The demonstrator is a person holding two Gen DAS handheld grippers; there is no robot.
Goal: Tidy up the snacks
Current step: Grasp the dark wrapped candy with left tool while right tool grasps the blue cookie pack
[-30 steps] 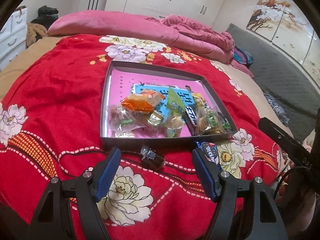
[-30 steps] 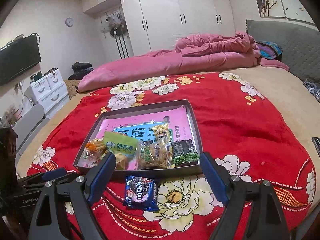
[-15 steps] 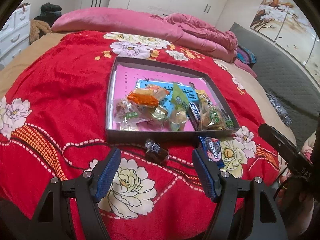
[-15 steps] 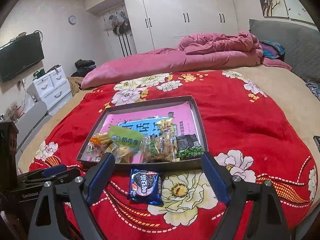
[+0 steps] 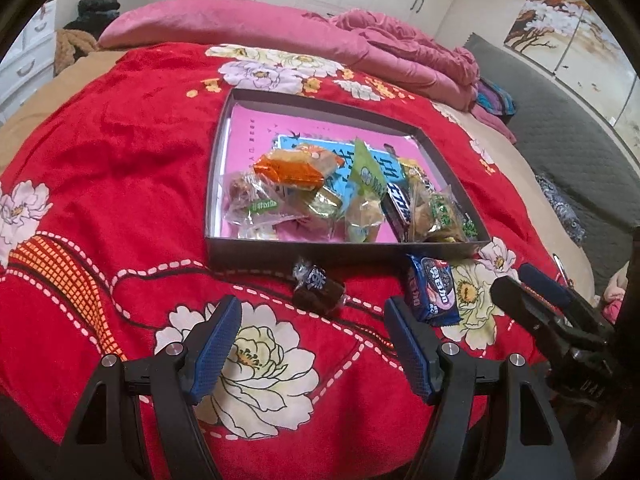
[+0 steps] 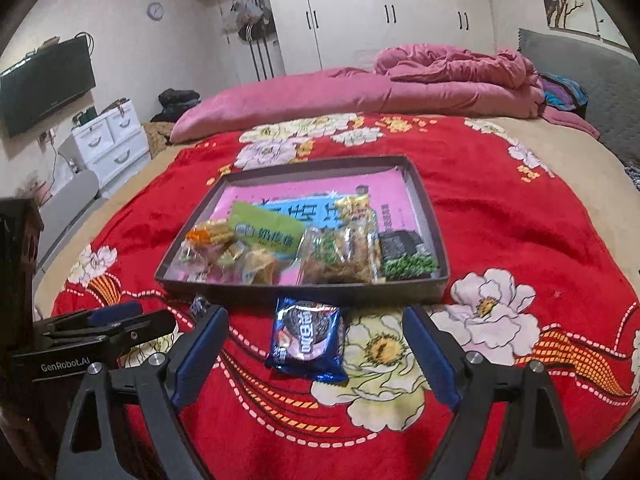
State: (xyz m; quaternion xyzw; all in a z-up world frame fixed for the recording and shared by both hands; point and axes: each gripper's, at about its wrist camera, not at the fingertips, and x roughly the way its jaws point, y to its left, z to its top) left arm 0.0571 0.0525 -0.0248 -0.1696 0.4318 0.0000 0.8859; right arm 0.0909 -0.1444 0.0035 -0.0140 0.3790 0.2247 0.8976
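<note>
A shallow grey box (image 5: 280, 246) with a pink lining lies on the red flowered blanket and holds several snack packets; it also shows in the right wrist view (image 6: 304, 294). In front of it lie a small dark wrapped candy (image 5: 318, 290) and a blue cookie packet (image 5: 432, 290), which the right wrist view (image 6: 306, 338) shows too. My left gripper (image 5: 316, 346) is open and empty, just short of the candy. My right gripper (image 6: 318, 354) is open and empty, with the cookie packet between its fingers' line.
The red blanket (image 6: 520, 220) covers a bed with a pink duvet (image 6: 360, 92) at the far end. A white drawer unit (image 6: 108, 140) and a wall television (image 6: 44, 84) stand to the left. The other gripper (image 5: 560, 320) shows at the right edge of the left wrist view.
Both grippers have moved slightly forward and down toward the loose snacks. The candy and cookie packet now appear closer. Both stay open.
</note>
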